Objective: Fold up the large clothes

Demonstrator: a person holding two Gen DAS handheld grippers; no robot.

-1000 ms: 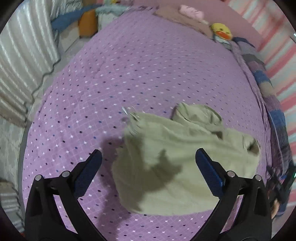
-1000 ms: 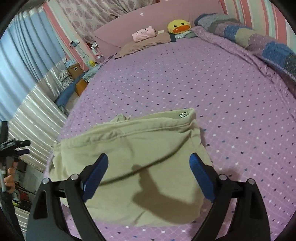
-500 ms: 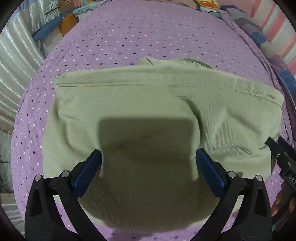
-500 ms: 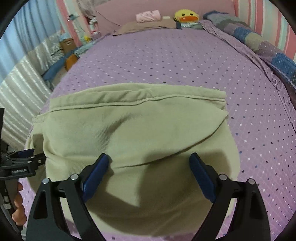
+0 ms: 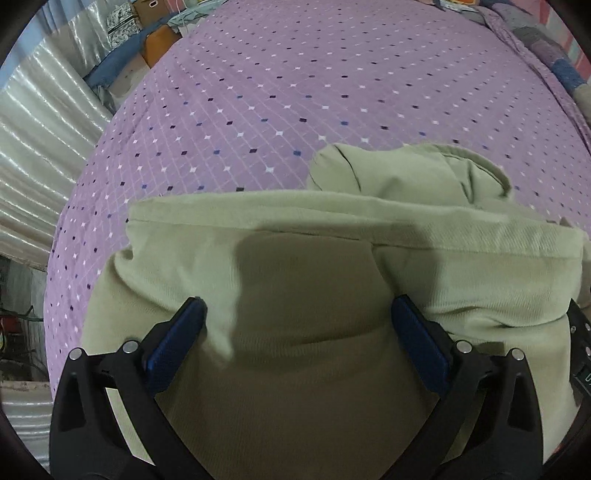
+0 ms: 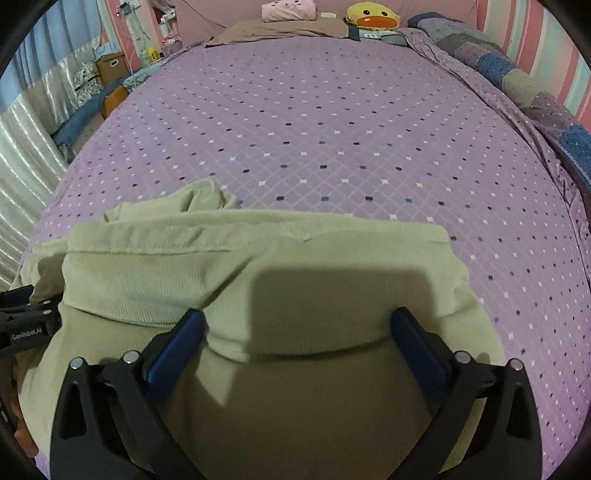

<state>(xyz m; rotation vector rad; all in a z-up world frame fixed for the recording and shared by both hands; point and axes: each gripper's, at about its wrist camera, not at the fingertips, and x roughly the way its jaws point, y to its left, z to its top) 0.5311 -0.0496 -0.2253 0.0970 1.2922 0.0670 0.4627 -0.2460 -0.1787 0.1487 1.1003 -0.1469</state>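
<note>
A folded olive-green corduroy garment (image 5: 332,236) lies on the purple diamond-patterned bedspread (image 5: 295,92), with a bunched part sticking out at its far edge. My left gripper (image 5: 297,343) is open and low over its near left part, blue pads wide apart with cloth between them. In the right wrist view the same garment (image 6: 258,266) fills the lower half. My right gripper (image 6: 297,345) is open and low over its near right part. The left gripper (image 6: 22,328) shows at that view's left edge.
Bedspread (image 6: 332,129) stretches far ahead. At the headboard lie a pink folded cloth (image 6: 290,9), a yellow duck toy (image 6: 371,16) and a brown pillow. A patchwork blanket (image 6: 517,81) runs along the right side. Curtains and boxes (image 5: 147,44) stand off the left edge.
Both grippers have come down close over the garment, which now fills the lower half of both views. Both stay open.
</note>
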